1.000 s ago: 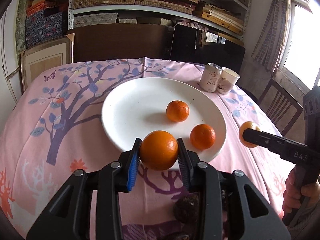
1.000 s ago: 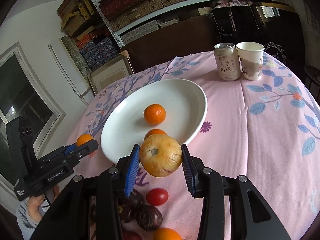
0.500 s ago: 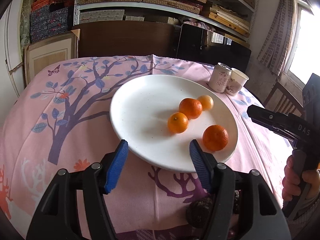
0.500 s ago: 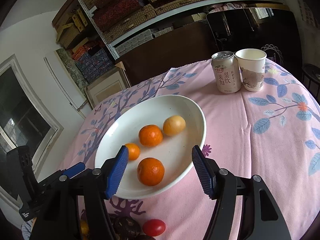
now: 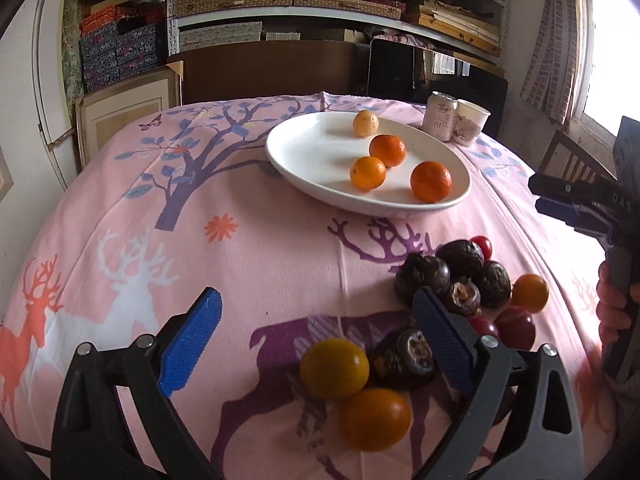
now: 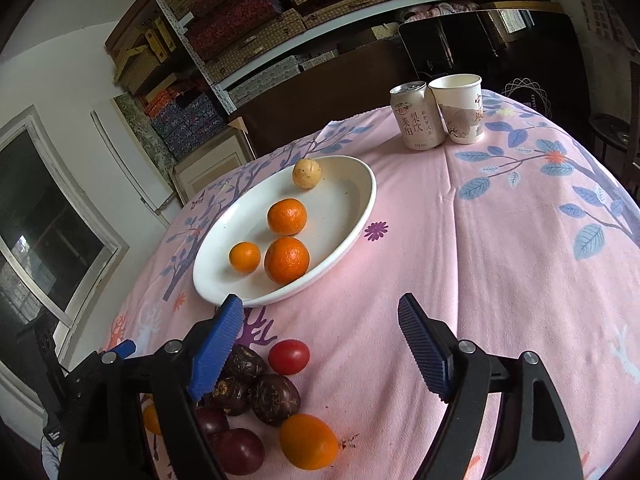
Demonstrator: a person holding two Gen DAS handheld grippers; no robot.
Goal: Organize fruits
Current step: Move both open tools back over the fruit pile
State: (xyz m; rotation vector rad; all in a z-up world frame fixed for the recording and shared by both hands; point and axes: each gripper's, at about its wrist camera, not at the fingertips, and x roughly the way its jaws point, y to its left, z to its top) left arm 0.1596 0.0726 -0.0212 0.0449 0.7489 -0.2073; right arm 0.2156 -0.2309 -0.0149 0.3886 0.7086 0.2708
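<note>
Both tongs are spread wide with nothing between the pads: our left gripper hangs over the near end of the pink tablecloth, and our right gripper does the same from the other side.

Ahead of both sits the white plate with four fruits on it: three oranges, the closest one toward the right rim in the left view, plus a pale yellowish fruit at the far edge. What that pale one is, we can't tell.

The rest of the fruit pile lies right under the tongs. In the left view a yellow-orange fruit sits between the fingers and another just below it. The dark wrinkly fruits bunch up by the right finger, which covers part of them, so we can't get a count. A small red tomato shows clearly only in the right view.

Beyond the plate, a drink can touches a paper cup. Our right gripper's body is cut off at the left view's edge.
</note>
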